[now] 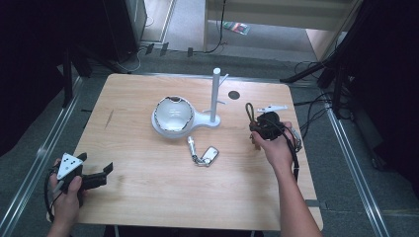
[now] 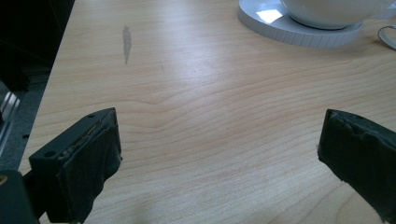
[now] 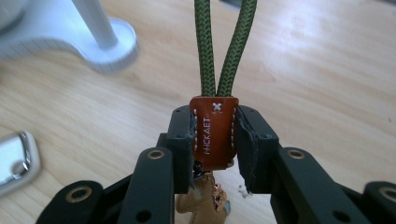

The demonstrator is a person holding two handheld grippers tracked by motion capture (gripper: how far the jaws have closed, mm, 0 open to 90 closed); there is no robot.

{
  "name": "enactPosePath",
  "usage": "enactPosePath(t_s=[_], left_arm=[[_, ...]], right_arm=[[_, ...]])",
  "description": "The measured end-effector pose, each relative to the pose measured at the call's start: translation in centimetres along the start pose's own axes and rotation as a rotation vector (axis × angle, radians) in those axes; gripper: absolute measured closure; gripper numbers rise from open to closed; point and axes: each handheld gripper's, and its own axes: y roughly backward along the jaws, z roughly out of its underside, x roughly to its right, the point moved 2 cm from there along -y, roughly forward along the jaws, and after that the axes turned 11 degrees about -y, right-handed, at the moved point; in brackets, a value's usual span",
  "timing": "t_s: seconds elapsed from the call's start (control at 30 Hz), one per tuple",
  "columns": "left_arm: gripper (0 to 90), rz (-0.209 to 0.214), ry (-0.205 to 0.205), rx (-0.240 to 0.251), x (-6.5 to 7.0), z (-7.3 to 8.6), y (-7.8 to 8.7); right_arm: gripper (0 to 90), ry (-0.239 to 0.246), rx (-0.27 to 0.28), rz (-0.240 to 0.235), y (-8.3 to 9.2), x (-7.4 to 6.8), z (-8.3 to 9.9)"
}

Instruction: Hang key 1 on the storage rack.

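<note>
My right gripper point(image 1: 255, 124) point(image 3: 215, 137) is shut on a brown leather tab point(image 3: 213, 133) of a keychain. Its green cord loop point(image 1: 250, 112) point(image 3: 224, 46) stands up out of the jaws, and a tan charm point(image 3: 210, 205) hangs below the tab. The gripper is held to the right of a white stand with a tall pegged post point(image 1: 216, 94). The stand's round foot point(image 3: 112, 51) lies just ahead of the loop. My left gripper point(image 1: 95, 163) point(image 2: 219, 154) rests near the table's front left corner, open wide, with bare wood between its pads.
A white bowl point(image 1: 173, 113) point(image 2: 327, 11) sits on the stand's round plate point(image 2: 289, 30). A key ring with a silver fob point(image 1: 211, 154) point(image 3: 16, 158) lies mid-table. A small dark disc point(image 1: 233, 95) lies behind the post. Cables run along the floor past the table.
</note>
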Motion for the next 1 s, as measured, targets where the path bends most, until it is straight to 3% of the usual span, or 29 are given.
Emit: enactPosePath(t_s=[0.2, 0.27, 0.43, 0.67, 0.93, 1.0], left_arm=[[0.0, 0.001, 0.002, -0.001, 0.0, 0.0, 0.0], [0.0, 0.003, 0.002, -0.002, 0.0, 0.0, 0.0], [0.0, 0.003, 0.003, 0.000, 0.0, 0.0, 0.0], [0.0, 0.005, 0.005, 0.000, -0.1, 0.0, 0.0], [0.0, 0.008, 0.006, -0.001, -0.1, 0.0, 0.0], [0.0, 0.007, 0.008, 0.001, -0.1, 0.0, -0.1]], right_arm=[[69.4, -0.014, 0.079, -0.022, 0.3, -1.0, -1.0], [69.4, -0.015, 0.120, -0.049, 0.4, -1.6, -1.6], [69.3, -0.017, 0.158, -0.075, 0.5, -2.3, -2.7], [69.2, 0.018, 0.225, -0.104, 0.9, -3.3, -4.2], [69.0, -0.010, 0.266, -0.166, 1.1, -3.1, -6.1], [69.1, -0.022, 0.276, -0.201, 1.1, -3.0, -6.5]])
